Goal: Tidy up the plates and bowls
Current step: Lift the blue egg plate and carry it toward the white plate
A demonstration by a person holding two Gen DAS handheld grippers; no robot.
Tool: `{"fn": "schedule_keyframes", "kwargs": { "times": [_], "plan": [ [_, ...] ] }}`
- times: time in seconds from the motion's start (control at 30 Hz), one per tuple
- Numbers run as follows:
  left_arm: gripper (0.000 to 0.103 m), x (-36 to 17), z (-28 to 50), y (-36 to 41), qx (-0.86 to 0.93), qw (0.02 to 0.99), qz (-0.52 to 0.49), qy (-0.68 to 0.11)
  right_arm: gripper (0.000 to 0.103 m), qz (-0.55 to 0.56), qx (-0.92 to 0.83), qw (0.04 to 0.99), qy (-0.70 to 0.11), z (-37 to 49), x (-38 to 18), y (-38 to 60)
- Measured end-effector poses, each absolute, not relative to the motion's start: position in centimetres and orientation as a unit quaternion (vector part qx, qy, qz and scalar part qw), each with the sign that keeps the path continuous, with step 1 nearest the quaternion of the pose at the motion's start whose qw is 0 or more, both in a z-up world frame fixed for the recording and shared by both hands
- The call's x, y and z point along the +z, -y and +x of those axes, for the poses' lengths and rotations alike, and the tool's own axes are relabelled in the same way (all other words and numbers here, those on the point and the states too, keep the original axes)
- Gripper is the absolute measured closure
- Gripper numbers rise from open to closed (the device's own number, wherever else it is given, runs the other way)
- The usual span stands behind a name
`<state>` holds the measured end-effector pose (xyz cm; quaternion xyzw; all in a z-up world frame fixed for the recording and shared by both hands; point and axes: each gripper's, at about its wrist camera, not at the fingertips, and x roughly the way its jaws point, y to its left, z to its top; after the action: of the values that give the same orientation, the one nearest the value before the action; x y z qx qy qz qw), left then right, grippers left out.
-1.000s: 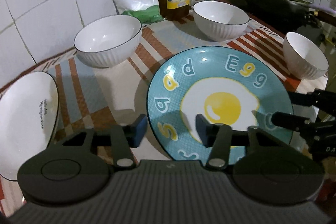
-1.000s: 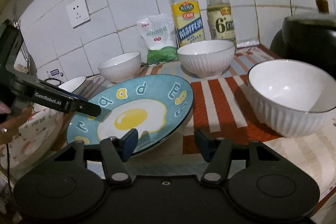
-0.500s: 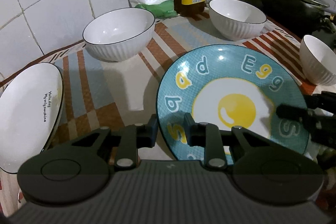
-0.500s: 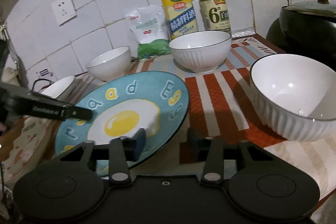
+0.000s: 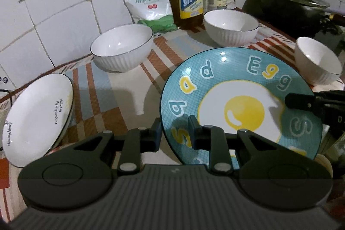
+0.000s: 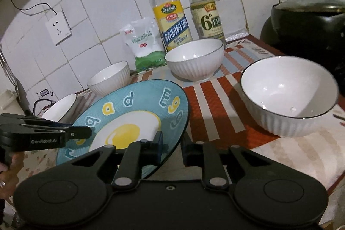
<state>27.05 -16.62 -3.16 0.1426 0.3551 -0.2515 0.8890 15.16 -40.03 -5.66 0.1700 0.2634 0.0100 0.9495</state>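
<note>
A blue plate (image 5: 237,83) with a fried-egg picture and the letters "Egg" hangs tilted above the striped cloth. My left gripper (image 5: 174,129) is shut on its left rim. My right gripper (image 6: 173,142) has the right rim (image 6: 176,143) between its pads, and its jaws are closing on it. Each gripper shows in the other's view, the right one (image 5: 301,100) and the left one (image 6: 82,133). A white plate (image 5: 36,120) with small lettering lies tilted at the far left. Three white ribbed bowls stand around: back left (image 5: 121,46), back middle (image 5: 230,27), right (image 5: 317,61).
Two bottles (image 6: 170,14) (image 6: 204,12) and a white and green bag (image 6: 144,44) stand against the tiled wall. A black lidded pot (image 6: 310,21) sits at the back right. A wall socket (image 6: 58,29) is at the left. The large bowl (image 6: 289,96) stands close to my right gripper.
Both grippers have gone from open to shut on the blue plate's opposite rims. The plate has risen off the cloth and tilted.
</note>
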Motion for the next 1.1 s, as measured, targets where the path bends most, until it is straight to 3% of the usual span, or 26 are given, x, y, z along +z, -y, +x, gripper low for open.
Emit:
{"fn": "schedule_keyframes", "kwargs": {
  "times": [0.63, 1.1],
  "plan": [
    [0.079, 2.1, 19.6, 6.6, -0.22, 0.901, 0.111, -0.357, 0.081, 0.137, 0.082, 0.952, -0.261, 10.7, -0.6, 32.3],
    [0.079, -0.3, 19.3, -1.8, -0.16, 0.907, 0.072, -0.384, 0.081, 0.115, 0.144, 0.938, -0.293, 13.6, -2.3, 24.8]
  ]
}}
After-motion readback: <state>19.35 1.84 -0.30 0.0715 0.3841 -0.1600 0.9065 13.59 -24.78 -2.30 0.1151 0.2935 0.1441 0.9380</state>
